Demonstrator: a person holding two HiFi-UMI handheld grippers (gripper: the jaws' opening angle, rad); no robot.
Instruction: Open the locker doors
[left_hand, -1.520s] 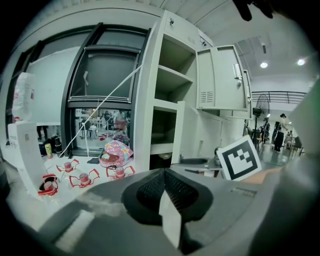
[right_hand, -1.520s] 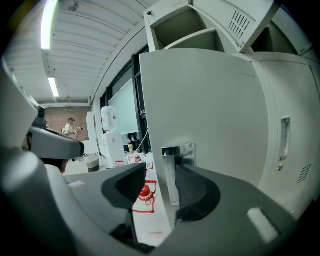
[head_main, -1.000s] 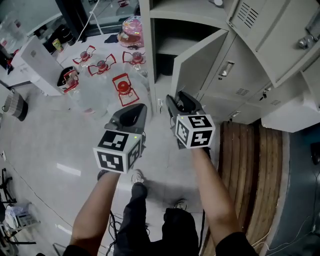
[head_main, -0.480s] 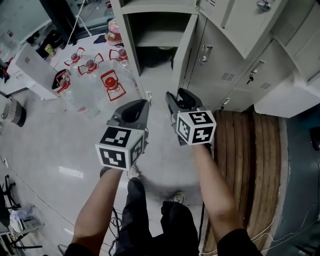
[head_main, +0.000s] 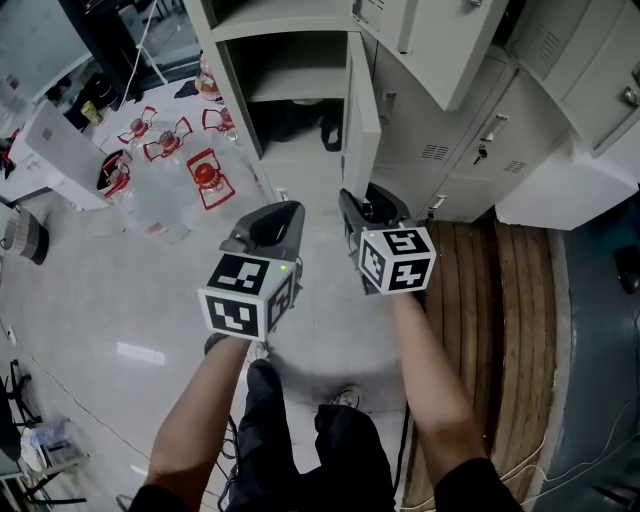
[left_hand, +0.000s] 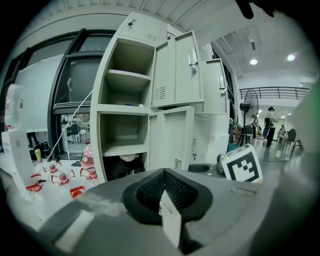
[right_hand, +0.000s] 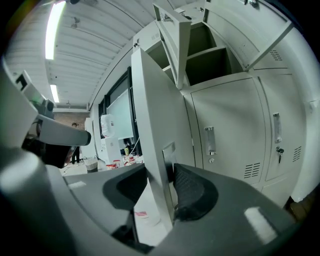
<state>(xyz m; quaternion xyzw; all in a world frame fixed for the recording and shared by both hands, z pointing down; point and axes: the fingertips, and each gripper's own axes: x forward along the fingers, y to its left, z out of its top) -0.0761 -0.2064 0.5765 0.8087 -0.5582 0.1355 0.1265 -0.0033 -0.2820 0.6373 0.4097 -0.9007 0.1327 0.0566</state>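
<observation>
The grey locker bank (head_main: 300, 20) stands ahead with its left column open. My right gripper (head_main: 362, 200) is shut on the free edge of the lower left locker door (head_main: 362, 110), which stands swung out and shows edge-on in the head view. In the right gripper view the door (right_hand: 152, 125) runs between the black pads (right_hand: 192, 192) at its small latch tab, and the jaws have just closed a little further on it. My left gripper (head_main: 285, 212) hangs beside it, shut and holding nothing. From the left gripper view (left_hand: 165, 192) the open door (left_hand: 172, 137) shows ahead.
An upper door (head_main: 440, 50) hangs open overhead. Closed doors (head_main: 470, 150) fill the right columns. A dark bag (head_main: 295, 120) sits in the bottom compartment. Several red-capped water bottles (head_main: 170, 150) stand on the floor at left, and a wooden pallet (head_main: 500, 300) lies at right.
The lower door has swung wider, from slanted to edge-on, with my right gripper on its edge. Both grippers travelled sideways together, and the lockers slid left in the head view.
</observation>
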